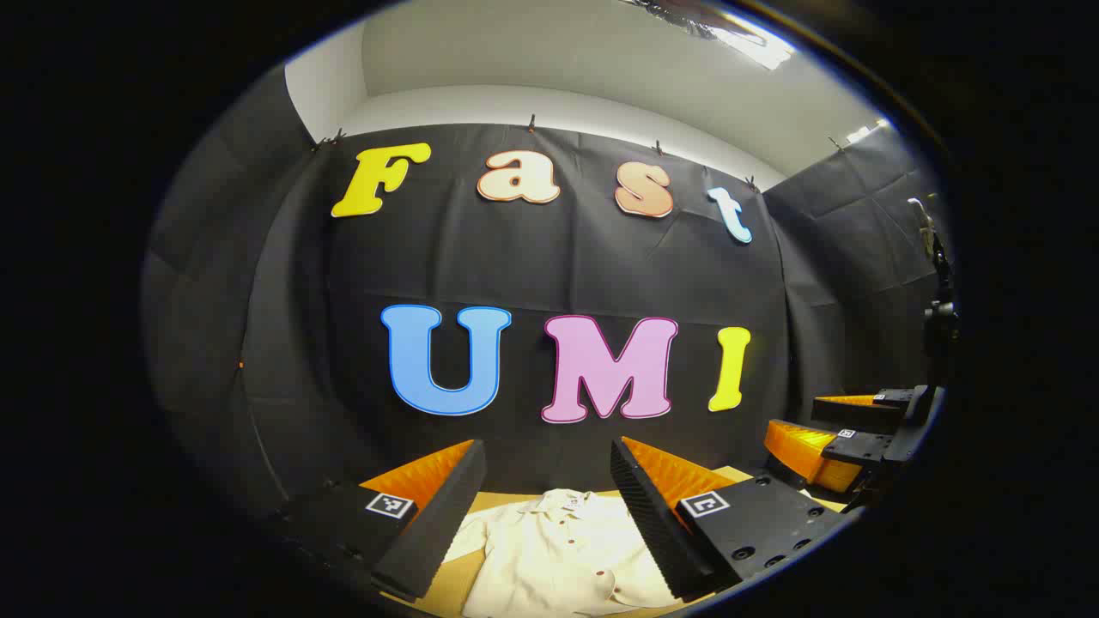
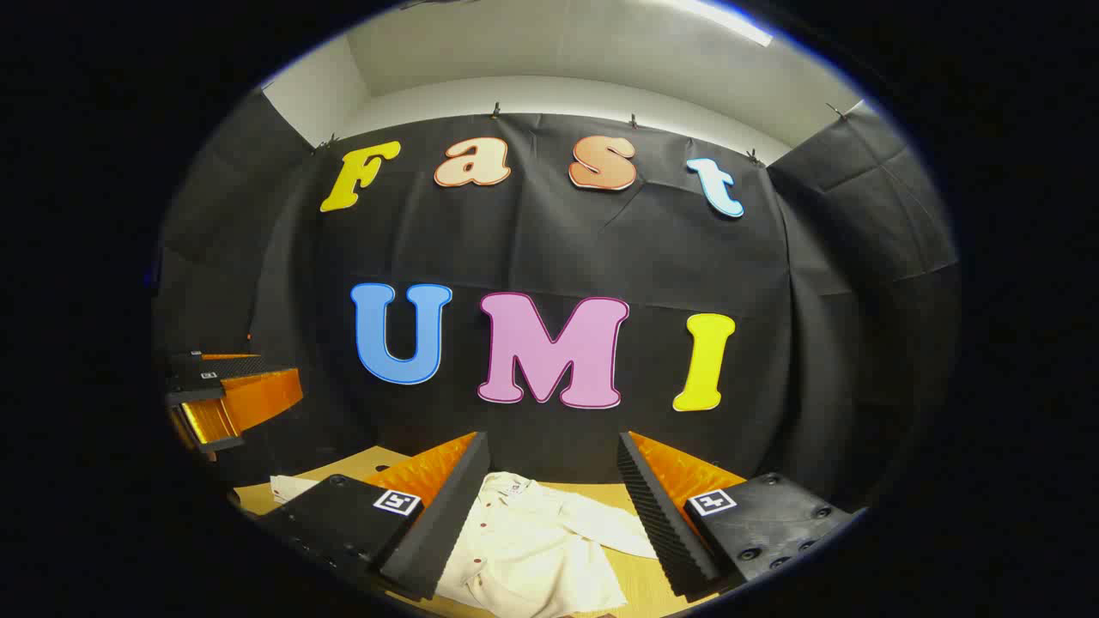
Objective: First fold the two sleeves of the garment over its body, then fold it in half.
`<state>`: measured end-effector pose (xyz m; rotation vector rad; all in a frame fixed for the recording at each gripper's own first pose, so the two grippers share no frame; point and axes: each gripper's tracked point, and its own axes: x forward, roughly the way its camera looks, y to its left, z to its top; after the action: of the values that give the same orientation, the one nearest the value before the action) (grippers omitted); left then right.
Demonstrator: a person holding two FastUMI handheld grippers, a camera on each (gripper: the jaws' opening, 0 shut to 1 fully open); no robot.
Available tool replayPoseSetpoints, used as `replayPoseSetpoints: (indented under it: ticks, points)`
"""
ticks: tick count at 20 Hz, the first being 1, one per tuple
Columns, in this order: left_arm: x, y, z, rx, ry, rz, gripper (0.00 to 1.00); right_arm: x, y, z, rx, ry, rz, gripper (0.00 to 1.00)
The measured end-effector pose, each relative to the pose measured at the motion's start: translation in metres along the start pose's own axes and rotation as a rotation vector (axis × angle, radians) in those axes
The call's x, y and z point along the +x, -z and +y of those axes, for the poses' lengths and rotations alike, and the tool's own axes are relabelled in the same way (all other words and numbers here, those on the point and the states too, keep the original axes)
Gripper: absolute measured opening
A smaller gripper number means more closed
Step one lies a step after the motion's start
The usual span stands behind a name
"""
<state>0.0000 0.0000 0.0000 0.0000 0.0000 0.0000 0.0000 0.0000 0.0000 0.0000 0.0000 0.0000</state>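
A cream button-up shirt [image 1: 558, 549] with small dark buttons lies flat on the wooden table [image 1: 442, 588], its collar toward the back wall. My left gripper [image 1: 547, 455] hangs open above it, and the shirt's body shows between its black fingers with nothing held. At the right edge of the left gripper view the right gripper [image 1: 794, 421] hovers above the table. In the right gripper view the shirt [image 2: 524, 549] lies below my open right gripper [image 2: 551, 446], one sleeve [image 2: 614, 525] spread to the right and a white corner [image 2: 288, 487] showing left. The left gripper [image 2: 253, 396] floats at the left.
The bare wooden table [image 2: 640, 588] shows to the right of the shirt. The black cloth booth wall stands close behind the table's far edge. A black stand [image 1: 940, 326] rises at the far right in the left gripper view.
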Motion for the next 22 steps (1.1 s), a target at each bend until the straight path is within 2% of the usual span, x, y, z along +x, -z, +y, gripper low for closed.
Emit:
replayPoseSetpoints:
  ticks: [22]
  points:
    - [0.015, 0.008, 0.012, 0.005, -0.006, 0.006, 0.97, 0.015, 0.007, 0.004, -0.009, 0.005, 0.01, 0.96]
